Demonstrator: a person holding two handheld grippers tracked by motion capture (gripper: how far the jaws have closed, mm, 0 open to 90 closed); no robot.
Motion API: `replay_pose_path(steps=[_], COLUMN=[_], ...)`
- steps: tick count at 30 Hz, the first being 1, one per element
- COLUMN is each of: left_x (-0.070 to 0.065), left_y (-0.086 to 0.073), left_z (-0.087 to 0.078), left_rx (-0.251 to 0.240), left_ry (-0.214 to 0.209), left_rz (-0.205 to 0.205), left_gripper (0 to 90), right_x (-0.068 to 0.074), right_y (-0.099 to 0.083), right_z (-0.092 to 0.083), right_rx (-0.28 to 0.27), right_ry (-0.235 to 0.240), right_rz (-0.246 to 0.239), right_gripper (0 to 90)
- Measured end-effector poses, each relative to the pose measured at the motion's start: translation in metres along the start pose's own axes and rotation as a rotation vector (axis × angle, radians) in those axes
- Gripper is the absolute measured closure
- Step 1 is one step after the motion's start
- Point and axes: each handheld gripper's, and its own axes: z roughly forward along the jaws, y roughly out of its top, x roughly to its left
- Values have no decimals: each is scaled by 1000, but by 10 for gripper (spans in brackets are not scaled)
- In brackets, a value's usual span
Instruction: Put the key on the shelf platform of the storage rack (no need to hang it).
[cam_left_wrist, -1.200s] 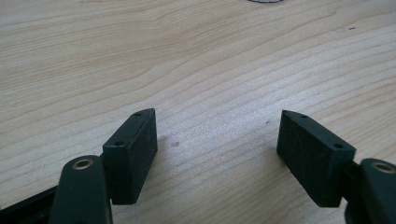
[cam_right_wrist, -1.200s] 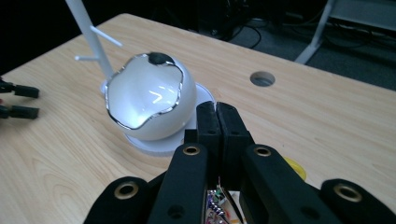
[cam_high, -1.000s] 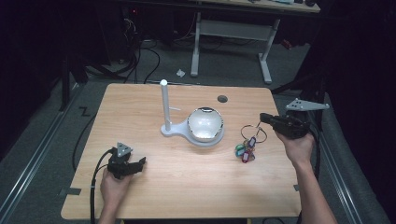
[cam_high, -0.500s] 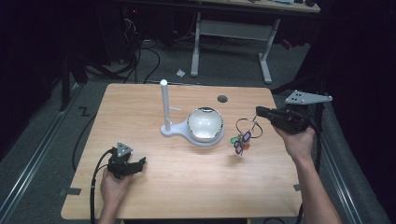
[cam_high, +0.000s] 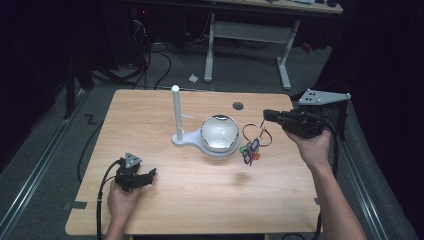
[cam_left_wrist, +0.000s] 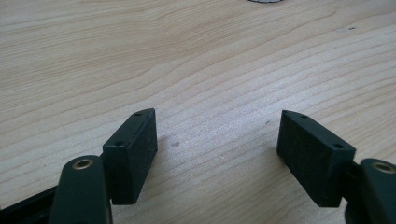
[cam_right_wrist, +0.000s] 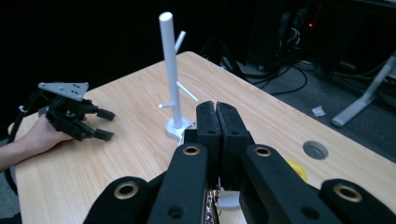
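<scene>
Table (cam_high: 165, 210) w/ a post stand (cam_high: 176, 112) near centre; bowl (cam_high: 219, 134) on the stand's base, just right of the post. Key bunch (cam_high: 252, 145) hangs just right of the bowl, above the tabletop, from the right gripper (cam_high: 267, 115) at right. Left gripper (cam_high: 150, 173) rests front left, well apart. Hole (cam_high: 238, 105) behind the bowl.

The hand-held gripper (cam_right_wrist: 217, 121) hides the key bunch (cam_right_wrist: 211, 201) it carries.

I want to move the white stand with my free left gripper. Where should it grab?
Grip the upright post above its short pegs, coming from the left gripper's side with jaws level. The post is slim and bare there; the bowl crowds the base.
</scene>
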Motion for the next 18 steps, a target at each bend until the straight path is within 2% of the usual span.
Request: replay_pose_path(steps=[7,18], left_x=[0,0], left_y=[0,0], left_z=[0,0], left_rx=[1,0], left_ry=[0,2], left_rz=[2,-3], left_gripper=[291,291], right_x=[6,14], right_y=[13,36], right_z=[7,30], right_rx=[-15,-27], right_ry=[20,34], right_rz=[-20,-58], right_gripper=[897,897])
